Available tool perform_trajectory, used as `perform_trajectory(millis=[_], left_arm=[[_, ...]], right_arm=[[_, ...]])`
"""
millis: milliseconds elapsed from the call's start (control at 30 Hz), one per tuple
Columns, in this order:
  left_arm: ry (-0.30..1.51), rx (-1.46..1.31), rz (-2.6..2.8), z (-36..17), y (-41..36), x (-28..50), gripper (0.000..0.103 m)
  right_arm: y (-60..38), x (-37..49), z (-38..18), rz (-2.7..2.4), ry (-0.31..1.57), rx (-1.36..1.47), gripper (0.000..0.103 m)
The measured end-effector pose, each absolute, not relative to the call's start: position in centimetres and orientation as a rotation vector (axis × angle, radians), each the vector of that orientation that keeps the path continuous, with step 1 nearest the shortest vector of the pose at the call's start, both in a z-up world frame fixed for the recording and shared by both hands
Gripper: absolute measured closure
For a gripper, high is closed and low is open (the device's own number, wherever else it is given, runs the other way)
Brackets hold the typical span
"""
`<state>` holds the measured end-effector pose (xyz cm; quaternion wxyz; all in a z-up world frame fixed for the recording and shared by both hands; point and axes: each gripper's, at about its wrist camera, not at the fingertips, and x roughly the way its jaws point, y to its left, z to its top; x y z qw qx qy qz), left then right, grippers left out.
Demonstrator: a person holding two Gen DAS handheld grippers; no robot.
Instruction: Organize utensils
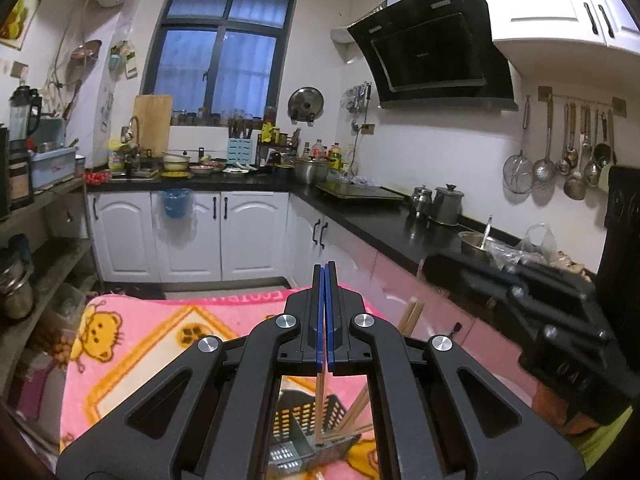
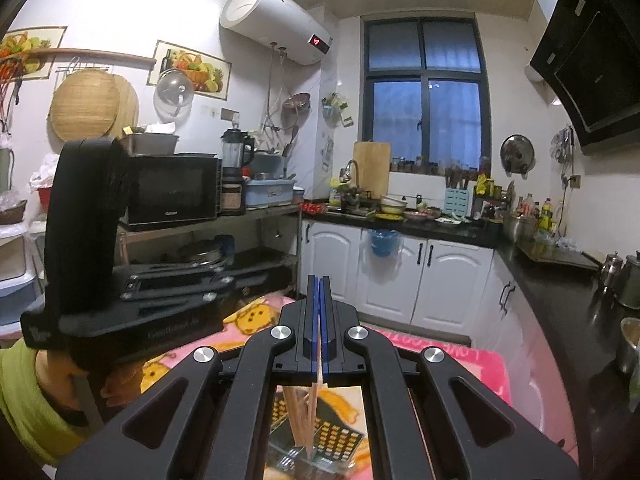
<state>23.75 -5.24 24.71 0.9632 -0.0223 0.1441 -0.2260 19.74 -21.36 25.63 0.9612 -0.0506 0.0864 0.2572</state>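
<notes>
My left gripper (image 1: 325, 271) is shut, its blue pads pressed together on a thin wooden chopstick (image 1: 319, 404) that hangs down into a black perforated basket (image 1: 304, 414). More chopsticks (image 1: 358, 408) lean inside that basket. My right gripper (image 2: 319, 280) is shut too, with a chopstick (image 2: 316, 400) clamped between its pads and reaching down into the same basket (image 2: 340, 440). A bundle of several chopsticks (image 2: 294, 416) stands in the basket beside it. Both grippers are held above the basket, side by side and pointing slightly downward.
The basket rests on a pink cartoon blanket (image 1: 140, 340) over a table. A black kitchen counter (image 1: 380, 220) with pots runs along the right. A shelf with a microwave (image 2: 172, 188) stands on the left. A hand in a green sleeve (image 2: 24, 400) shows at the left edge.
</notes>
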Motion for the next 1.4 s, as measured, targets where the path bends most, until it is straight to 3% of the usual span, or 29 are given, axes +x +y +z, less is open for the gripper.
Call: perform_trajectory(millis=[1000,1067,1133,1300,1400], left_arm=[[0.464,-0.043,-0.387,16.6,-4.1,27.5,0.103],[0.471,-0.044,-0.383,16.2,-4.2,27.4,0.103],[0.475,-0.046,-0.379,15.8,-4.1,27.4,0.103],[0.49,-0.044,-0.374,15.1,-4.2,27.2,0.102],[0.491,-0.043,-0.365,14.8,-4.1,26.8,0.087]], right_arm=[[-21.6,26.1,16.5,0.447,0.405,-0.028,0.101],[-21.7,26.0,16.1,0.438,0.414,-0.034,0.097],[-21.8,25.7,15.8,0.429,0.416,-0.036,0.082],[-22.2,25.0,15.1,0.424,0.422,-0.039,0.078],[-22.5,24.4,14.8,0.424,0.421,-0.036,0.072]])
